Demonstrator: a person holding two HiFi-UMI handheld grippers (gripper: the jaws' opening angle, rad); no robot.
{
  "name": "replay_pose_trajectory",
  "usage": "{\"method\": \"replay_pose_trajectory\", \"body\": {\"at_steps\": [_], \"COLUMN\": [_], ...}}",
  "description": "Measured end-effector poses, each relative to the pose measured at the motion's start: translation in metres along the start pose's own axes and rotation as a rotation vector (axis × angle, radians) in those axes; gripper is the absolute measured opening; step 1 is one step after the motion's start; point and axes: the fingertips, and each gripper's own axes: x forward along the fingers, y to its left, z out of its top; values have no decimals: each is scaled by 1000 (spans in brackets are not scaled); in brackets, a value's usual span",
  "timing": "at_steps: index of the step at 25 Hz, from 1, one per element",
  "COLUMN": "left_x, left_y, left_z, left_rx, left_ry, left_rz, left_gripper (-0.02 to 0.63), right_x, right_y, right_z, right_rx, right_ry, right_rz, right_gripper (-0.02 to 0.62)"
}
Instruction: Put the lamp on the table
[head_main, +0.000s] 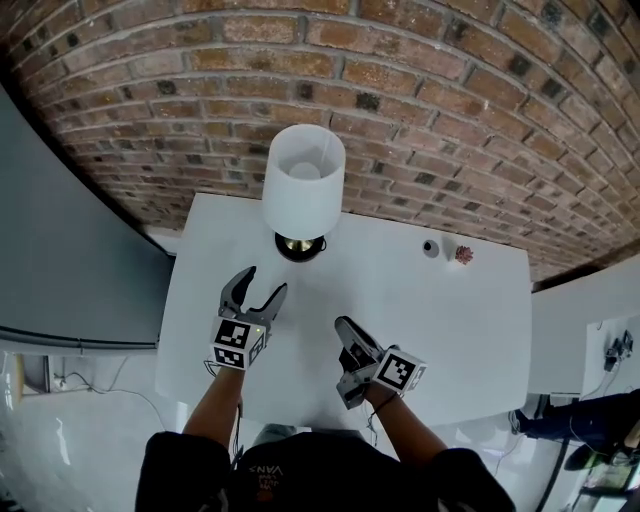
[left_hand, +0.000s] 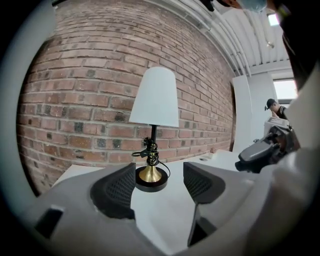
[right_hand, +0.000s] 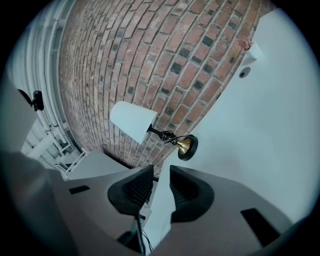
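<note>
Lamp (head_main: 303, 190) with white shade, black stem and brass foot on a black disc stands upright at the white table's (head_main: 450, 320) far edge. Over the table, the left gripper (head_main: 266, 282) gapes empty. The right gripper's (head_main: 345, 326) jaws are narrowly apart, empty.

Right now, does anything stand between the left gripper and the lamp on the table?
Nothing visible does. The left gripper is open and empty, aimed at the lamp, with only bare white table between them. The lamp already stands upright on that table.
</note>
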Motion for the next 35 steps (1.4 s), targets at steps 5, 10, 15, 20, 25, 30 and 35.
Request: {"method": "replay_pose_trajectory", "body": {"at_steps": [5, 10, 15, 20, 25, 30, 35], "left_x": [-43, -86, -125, -160, -191, -216, -234], "left_y": [-23, -46, -63, -71, -76, -86, -99], "left_z": [6, 13, 25, 28, 26, 18, 15], "left_rx": [-8, 15, 22, 38, 55, 41, 65], "left_ry": [-5, -17, -69, -85, -64, -32, -35], "left_rz": [-26, -51, -90, -90, -92, -104, -140], "left_gripper": [277, 198, 119, 59, 11, 9, 9], "right_x": [-7, -20, -34, -47, -56, -66, -75], "right_y": [27, 52, 77, 95, 116, 127, 129], "right_z": [-8, -17, -32, -46, -60, -79, -96], "right_rx": [-109, -158, -232, -287, -375, -445, -502], "right_ry": [-33, -88, -129, -158, -165, -159, -136], "right_rz": [16, 27, 43, 46, 42, 22, -10], "right_gripper": [71, 18, 0, 0, -2, -2, -2]}}
